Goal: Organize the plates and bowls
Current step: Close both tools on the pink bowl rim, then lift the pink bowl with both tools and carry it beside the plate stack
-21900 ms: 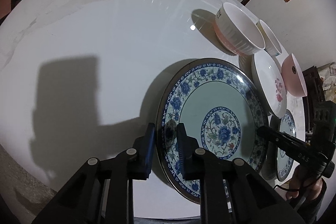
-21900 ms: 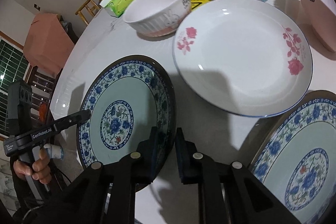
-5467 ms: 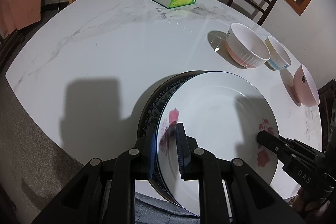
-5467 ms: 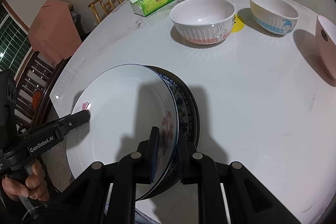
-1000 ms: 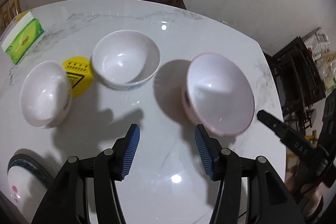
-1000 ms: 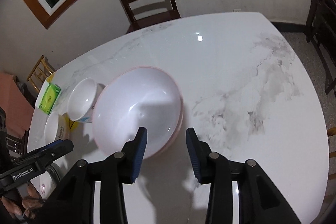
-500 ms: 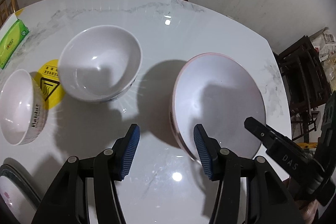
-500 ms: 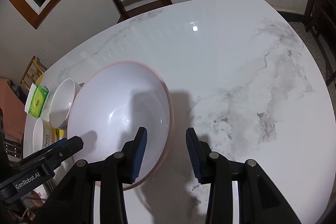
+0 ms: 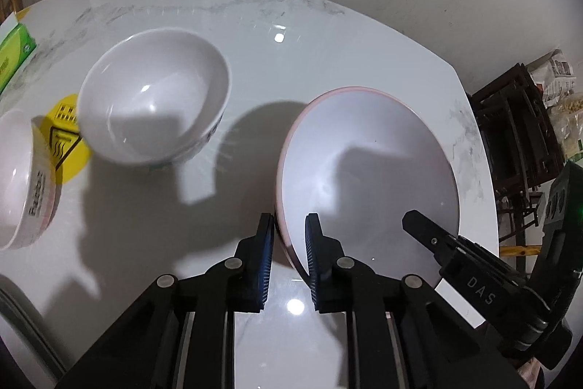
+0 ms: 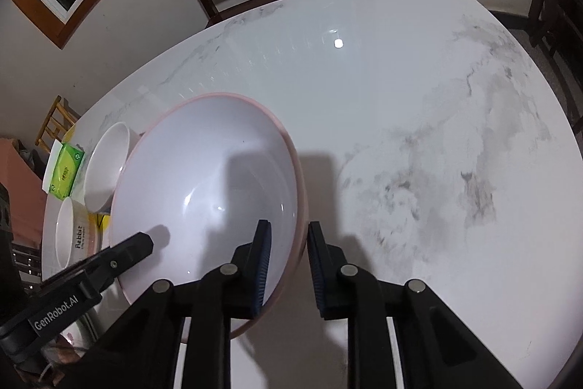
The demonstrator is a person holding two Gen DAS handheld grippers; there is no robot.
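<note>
The big pink-rimmed bowl (image 9: 368, 177) stands on the white marble surface (image 10: 400, 90), close to its near edge and toward the right-hand corner in the left wrist view. The left gripper (image 9: 288, 243) has its fingers (image 9: 264, 250) on both sides of the bowl's left rim, one outside and one inside. The jaws are closing, and the rim is between them; whether the pads already press on it I cannot tell for sure, a thin gap seems to remain. The right gripper (image 10: 286, 254) does the same at the opposite rim: one finger is inside the bowl, the other outside on the marble side, also closing, with a small gap at the outer finger.

Toward the left edge of the surface stands a smaller white bowl (image 9: 153, 97), apart from the big one. Beside it is a ribbed bowl with lettering (image 9: 25, 185), and a yellow sticker (image 9: 69, 141) lies between and partly under these two. A green tissue pack (image 9: 14, 57) lies at the far left edge.
</note>
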